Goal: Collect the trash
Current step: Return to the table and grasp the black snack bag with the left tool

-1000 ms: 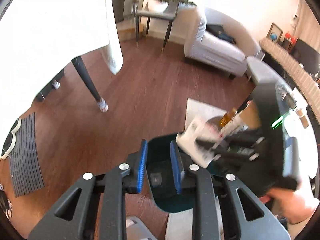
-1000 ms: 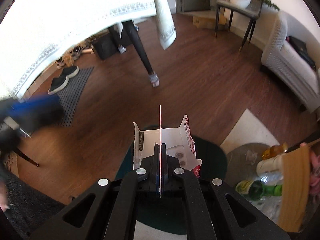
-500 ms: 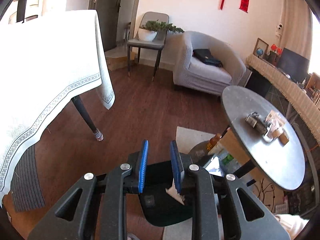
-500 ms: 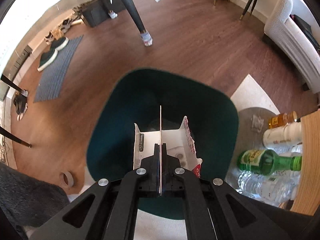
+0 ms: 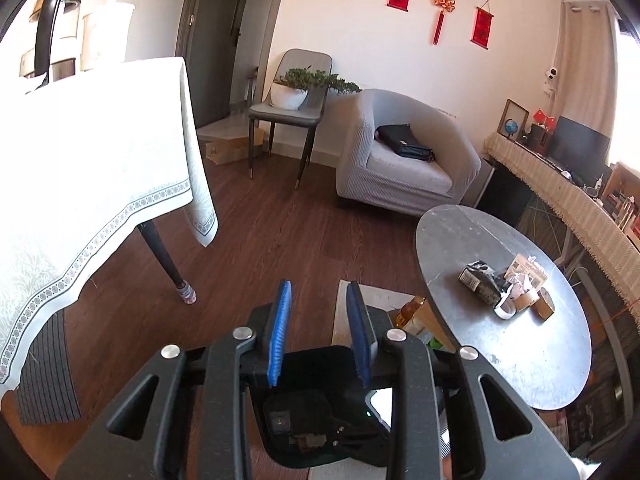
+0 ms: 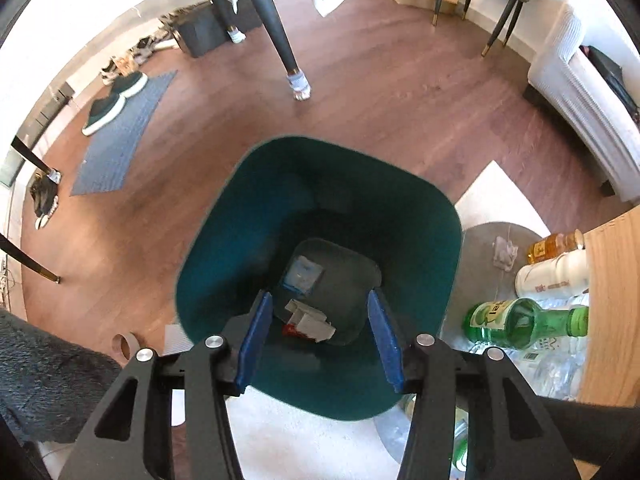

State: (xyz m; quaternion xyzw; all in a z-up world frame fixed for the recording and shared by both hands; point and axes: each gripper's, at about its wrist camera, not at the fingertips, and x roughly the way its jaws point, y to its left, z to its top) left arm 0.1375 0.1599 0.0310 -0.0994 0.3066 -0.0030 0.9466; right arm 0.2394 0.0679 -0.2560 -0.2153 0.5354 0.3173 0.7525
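Observation:
A dark green trash bin (image 6: 320, 216) stands on the floor below my right gripper (image 6: 318, 298), which is open and empty above its mouth. A white and red carton (image 6: 308, 320) and a bluish flat wrapper (image 6: 302, 276) lie on the bin's bottom. My left gripper (image 5: 318, 288) is open and empty, held above the bin (image 5: 316, 360) and looking across the room. Several pieces of trash (image 5: 504, 284) lie on the round grey table (image 5: 520, 352) to the right.
Bottles (image 6: 520, 322) lie and stand on a grey base beside the bin, under the wooden edge (image 6: 612, 300). A table with a white cloth (image 5: 80, 168) is at left, its leg (image 6: 284, 44) near the bin. A grey armchair (image 5: 404, 160) and a chair with a plant (image 5: 296, 92) stand behind.
My right gripper opened and the carton dropped into the bin. My left gripper lifted and tilted up toward the room and round table.

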